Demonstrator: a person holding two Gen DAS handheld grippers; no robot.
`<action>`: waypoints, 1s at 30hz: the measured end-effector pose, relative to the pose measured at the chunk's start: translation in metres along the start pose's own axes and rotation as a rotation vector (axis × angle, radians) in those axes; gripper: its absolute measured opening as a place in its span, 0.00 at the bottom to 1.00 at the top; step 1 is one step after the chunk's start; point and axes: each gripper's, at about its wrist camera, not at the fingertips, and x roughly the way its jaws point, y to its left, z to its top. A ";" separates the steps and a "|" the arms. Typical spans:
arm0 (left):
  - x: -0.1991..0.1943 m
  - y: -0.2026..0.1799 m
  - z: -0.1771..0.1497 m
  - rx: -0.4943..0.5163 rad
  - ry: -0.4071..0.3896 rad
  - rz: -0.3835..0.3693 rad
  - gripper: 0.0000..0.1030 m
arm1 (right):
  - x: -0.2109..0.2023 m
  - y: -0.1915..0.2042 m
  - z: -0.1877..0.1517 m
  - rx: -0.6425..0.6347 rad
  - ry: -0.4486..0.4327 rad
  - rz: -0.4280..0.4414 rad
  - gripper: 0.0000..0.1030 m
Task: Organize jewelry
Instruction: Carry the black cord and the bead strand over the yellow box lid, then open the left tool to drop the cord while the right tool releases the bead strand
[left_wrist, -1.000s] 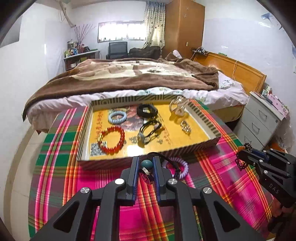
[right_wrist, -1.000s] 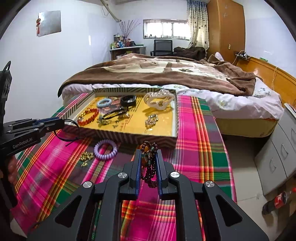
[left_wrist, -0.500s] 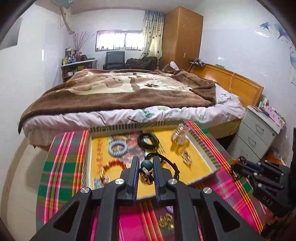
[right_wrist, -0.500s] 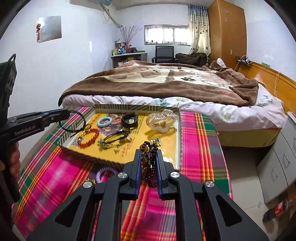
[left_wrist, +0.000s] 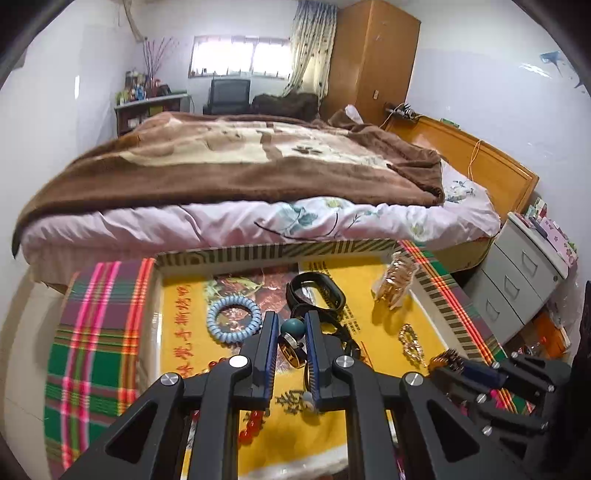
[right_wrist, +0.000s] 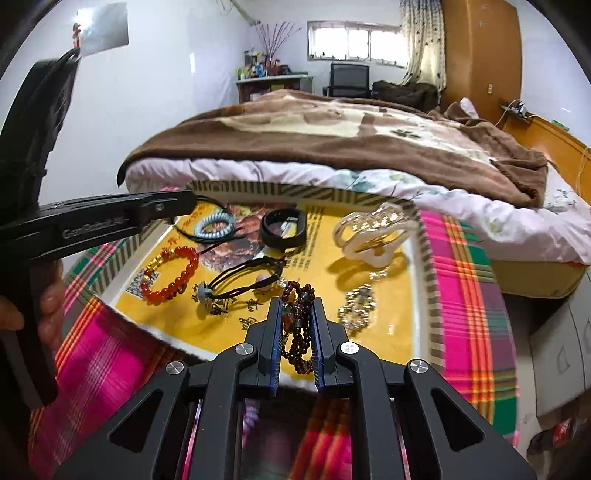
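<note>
Yellow-lined and striped at the rim, the tray (right_wrist: 428, 266) sits on a plaid cloth (right_wrist: 469, 295) before the bed (left_wrist: 258, 162). The left gripper (left_wrist: 288, 332) is clamped on a black cord hair tie with a teal bead (left_wrist: 292, 328), held above the tray's middle. The right gripper (right_wrist: 295, 314) is clamped on a dark beaded bracelet (right_wrist: 299, 325) over the tray's near edge. In the tray lie a red bead bracelet (right_wrist: 170, 273), a blue coil hair tie (right_wrist: 216, 225), a black band (right_wrist: 283, 227), a clear hair claw (right_wrist: 373, 236) at the far right, and a gold chain piece (right_wrist: 356, 306) nearer.
</note>
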 end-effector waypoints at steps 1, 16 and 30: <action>0.007 0.001 0.000 -0.005 0.010 -0.005 0.14 | 0.005 0.002 0.000 -0.006 0.010 0.004 0.14; 0.070 0.012 -0.015 -0.030 0.144 0.024 0.14 | 0.043 0.004 -0.005 -0.041 0.102 0.015 0.14; 0.072 0.014 -0.013 -0.048 0.163 0.026 0.49 | 0.048 0.007 -0.005 -0.045 0.116 0.008 0.19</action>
